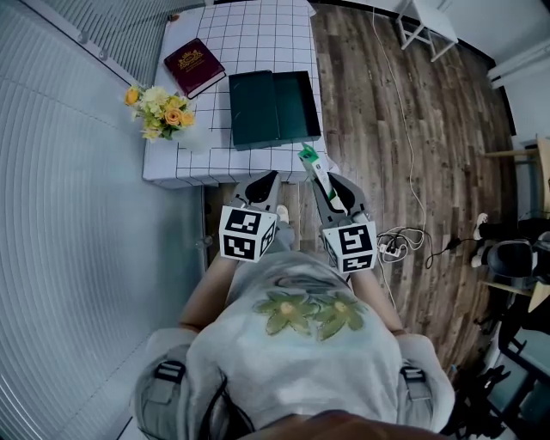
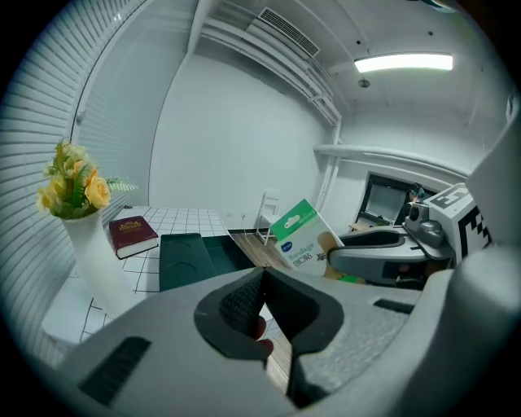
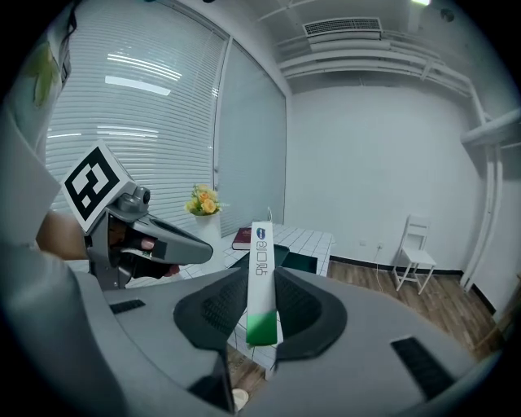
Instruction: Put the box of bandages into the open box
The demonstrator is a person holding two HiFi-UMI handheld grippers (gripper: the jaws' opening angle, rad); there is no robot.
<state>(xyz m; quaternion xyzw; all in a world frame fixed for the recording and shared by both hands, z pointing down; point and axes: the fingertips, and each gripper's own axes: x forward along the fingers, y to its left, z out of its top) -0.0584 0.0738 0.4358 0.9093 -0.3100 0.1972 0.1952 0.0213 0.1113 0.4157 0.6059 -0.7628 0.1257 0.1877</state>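
The box of bandages (image 1: pixel 309 161) is white and green, and my right gripper (image 1: pixel 324 182) is shut on it, holding it up just off the table's near edge. In the right gripper view the box of bandages (image 3: pixel 261 277) stands edge-on between the pads. The open box (image 1: pixel 275 107) is dark green and lies on the table with its lid spread beside it, a little beyond both grippers. My left gripper (image 1: pixel 265 182) hangs beside the right one, shut with nothing in it. The left gripper view shows the box of bandages (image 2: pixel 301 236) to the right and the open box (image 2: pixel 191 256) ahead.
The table (image 1: pixel 258 34) has a white grid cloth. A dark red book (image 1: pixel 194 66) lies at its far left and a vase of yellow flowers (image 1: pixel 161 112) at its near left. A white chair (image 1: pixel 425 26) and cables (image 1: pixel 404 241) are on the wooden floor to the right.
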